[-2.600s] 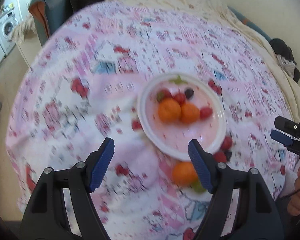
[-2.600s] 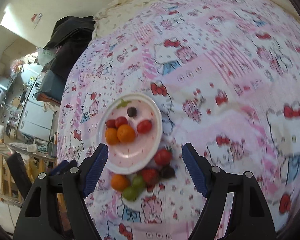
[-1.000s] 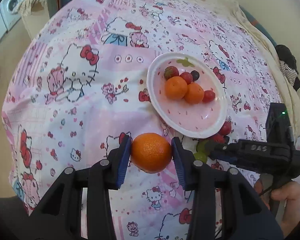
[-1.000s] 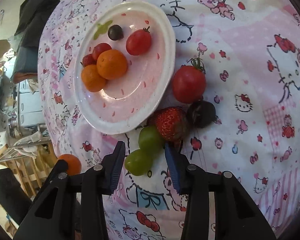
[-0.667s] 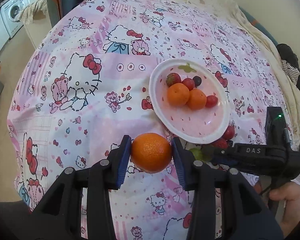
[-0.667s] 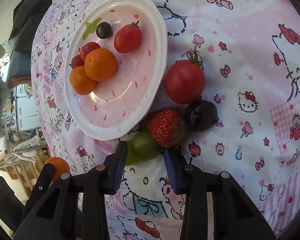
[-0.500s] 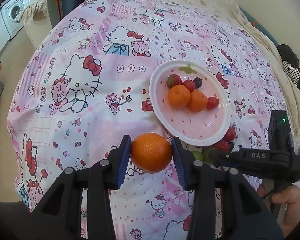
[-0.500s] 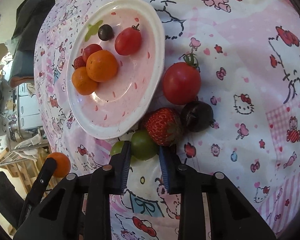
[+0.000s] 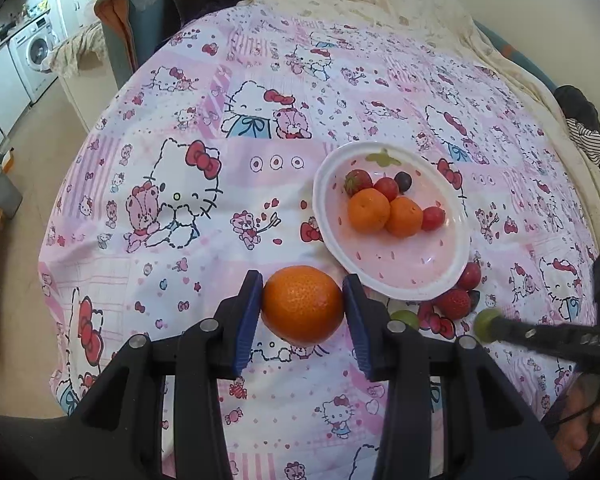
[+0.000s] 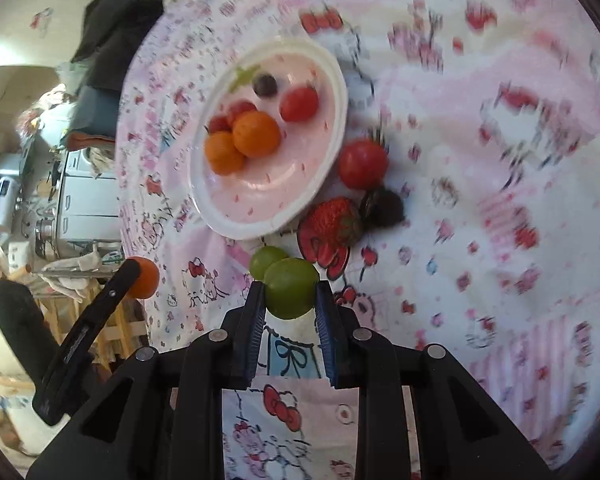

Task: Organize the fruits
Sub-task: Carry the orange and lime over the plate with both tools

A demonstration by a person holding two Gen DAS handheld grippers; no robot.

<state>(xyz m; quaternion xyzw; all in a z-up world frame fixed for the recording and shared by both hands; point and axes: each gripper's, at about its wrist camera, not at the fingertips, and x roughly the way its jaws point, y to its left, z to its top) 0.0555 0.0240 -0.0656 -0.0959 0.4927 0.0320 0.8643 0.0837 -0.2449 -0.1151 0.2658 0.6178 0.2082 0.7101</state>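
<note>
Fruits: six on the plate [image 9: 460, 240], four beside it; left hand-held gripper [image 9: 303, 308] grips an orange [image 9: 302, 304], right hand-held gripper [image 10: 290, 296] a green grape [image 10: 290, 290].

orange mandarin [image 9: 302, 303] | green grape [image 10: 291, 289] | white-rimmed pink plate [image 9: 396, 272] | pink cartoon-cat-print sheet [image 9: 180, 200] | blue tong pads [image 9: 249, 316]

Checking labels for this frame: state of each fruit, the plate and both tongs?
left tongs: shut on held orange, lifted
right tongs: shut on held green grape, lifted
second green grape: loose on bedsheet, off plate
strawberry: on sheet by plate rim
big tomato: on sheet beside plate
dark grape: on sheet
plate: upright, holds two oranges and small fruits
</note>
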